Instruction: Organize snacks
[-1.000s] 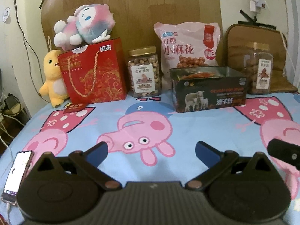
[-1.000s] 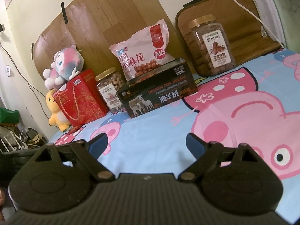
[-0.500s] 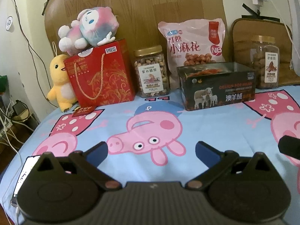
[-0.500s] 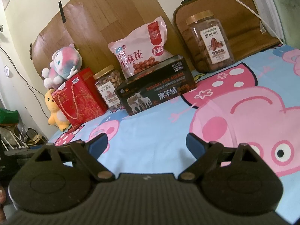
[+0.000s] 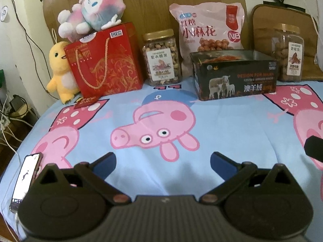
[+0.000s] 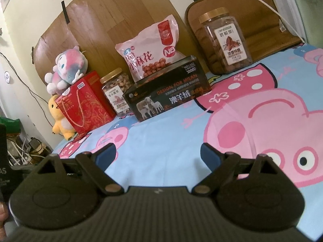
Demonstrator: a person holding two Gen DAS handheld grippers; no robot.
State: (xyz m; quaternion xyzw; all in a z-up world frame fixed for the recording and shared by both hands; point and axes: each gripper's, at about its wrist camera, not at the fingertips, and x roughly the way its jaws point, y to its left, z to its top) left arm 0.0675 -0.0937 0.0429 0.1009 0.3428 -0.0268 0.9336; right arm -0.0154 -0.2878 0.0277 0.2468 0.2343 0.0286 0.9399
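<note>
Snacks stand in a row at the back of the bed. A nut jar (image 5: 160,57) (image 6: 116,89) stands left of a pink snack bag (image 5: 209,27) (image 6: 150,46). A dark open box (image 5: 234,75) (image 6: 167,95) with orange packets sits in front of the bag. A second jar (image 5: 288,53) (image 6: 225,40) stands at the right. My left gripper (image 5: 162,162) is open and empty over the sheet, well short of them. My right gripper (image 6: 158,155) is also open and empty.
A red gift bag (image 5: 105,60) (image 6: 84,103) carries a pink plush toy (image 5: 90,13), with a yellow plush (image 5: 59,70) beside it. A phone (image 5: 25,178) lies at the left bed edge. A wooden headboard (image 5: 141,4) and a brown cushion (image 6: 262,6) back the row.
Both grippers have edged forward and turned slightly, so the snacks look a little nearer. Nothing was gripped and no object moved.
</note>
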